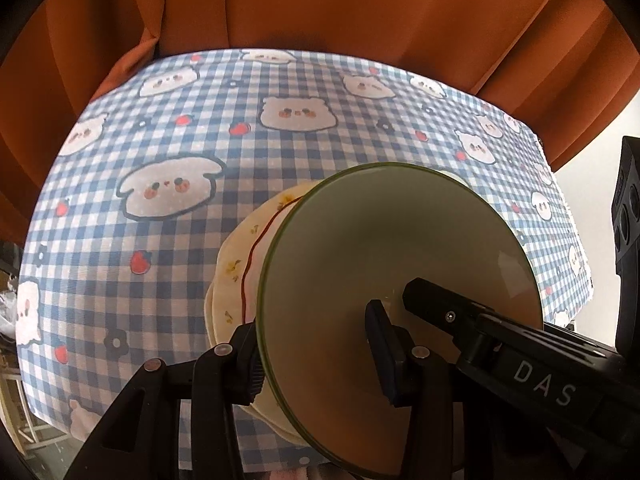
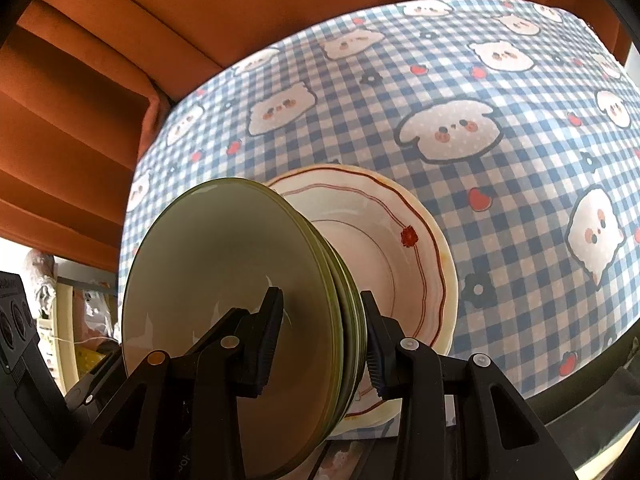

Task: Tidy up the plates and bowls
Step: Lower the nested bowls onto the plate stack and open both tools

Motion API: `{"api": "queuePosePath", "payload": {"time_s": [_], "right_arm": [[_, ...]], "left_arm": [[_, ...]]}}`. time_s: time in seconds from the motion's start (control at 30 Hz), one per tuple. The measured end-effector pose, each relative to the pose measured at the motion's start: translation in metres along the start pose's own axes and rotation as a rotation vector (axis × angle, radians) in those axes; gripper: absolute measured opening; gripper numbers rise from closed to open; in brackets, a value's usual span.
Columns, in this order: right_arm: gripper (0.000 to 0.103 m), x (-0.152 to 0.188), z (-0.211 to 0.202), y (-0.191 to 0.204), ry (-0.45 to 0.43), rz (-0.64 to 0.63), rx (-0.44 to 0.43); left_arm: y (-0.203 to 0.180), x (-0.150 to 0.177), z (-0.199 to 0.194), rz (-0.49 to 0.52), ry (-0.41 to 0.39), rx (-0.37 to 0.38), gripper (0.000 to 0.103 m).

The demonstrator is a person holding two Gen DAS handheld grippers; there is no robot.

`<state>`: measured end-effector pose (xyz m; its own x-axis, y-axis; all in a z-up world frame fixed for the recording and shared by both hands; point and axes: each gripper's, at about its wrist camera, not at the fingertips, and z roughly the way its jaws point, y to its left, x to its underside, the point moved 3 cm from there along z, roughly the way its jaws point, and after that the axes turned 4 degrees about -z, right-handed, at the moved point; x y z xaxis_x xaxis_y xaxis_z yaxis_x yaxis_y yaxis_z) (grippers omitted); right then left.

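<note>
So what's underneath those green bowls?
Under the green bowls sits a cream plate with a wavy red line and a small red flower, on the checked tablecloth. Both grippers, left and right, clamp the bowls' rims. The plate's centre is covered.

A table covered by a blue-and-white checked tablecloth (image 1: 248,152) printed with cartoon animal faces, strawberries and flowers filled mid-frame. Orange curtains (image 1: 320,4) were hung behind it, across the top. Bright daylight was seen at the right edge.
</note>
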<state>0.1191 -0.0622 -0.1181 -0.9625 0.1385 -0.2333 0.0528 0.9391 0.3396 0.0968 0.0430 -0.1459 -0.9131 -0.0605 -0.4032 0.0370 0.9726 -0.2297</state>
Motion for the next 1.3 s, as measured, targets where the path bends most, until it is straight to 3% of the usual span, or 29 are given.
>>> {"api": "queuePosePath", "payload": {"time_s": [0.4,0.6,0.73,0.83,0.97,1.03,1.3], "right_arm": [[0.040,-0.021,0.009,-0.003,0.022,-0.033,0.019],[0.042,-0.016,0.012,-0.005,0.035,-0.020,0.021],[0.042,-0.011,0.010,-0.002,0.001,-0.012,0.057],[0.042,-0.006,0.008,0.000,-0.010,-0.003,0.085],[0.043,0.002,-0.004,-0.003,-0.048,0.013,0.105],[0.049,0.006,-0.010,-0.004,-0.065,0.009,0.110],[0.065,0.019,-0.054,-0.008,-0.195,-0.081,0.085]], "left_arm": [[0.001,-0.015,0.009,-0.014,-0.015,-0.011,0.043],[0.006,-0.009,0.010,-0.019,-0.003,0.002,0.043],[0.004,-0.005,0.004,0.023,-0.043,-0.006,0.044],[0.004,-0.002,-0.001,0.038,-0.058,-0.004,0.049],[0.005,0.005,-0.012,0.043,-0.107,-0.022,0.068],[0.004,0.009,-0.020,0.030,-0.139,-0.034,0.074],[-0.015,0.024,-0.059,0.010,-0.305,-0.104,0.077]]}}
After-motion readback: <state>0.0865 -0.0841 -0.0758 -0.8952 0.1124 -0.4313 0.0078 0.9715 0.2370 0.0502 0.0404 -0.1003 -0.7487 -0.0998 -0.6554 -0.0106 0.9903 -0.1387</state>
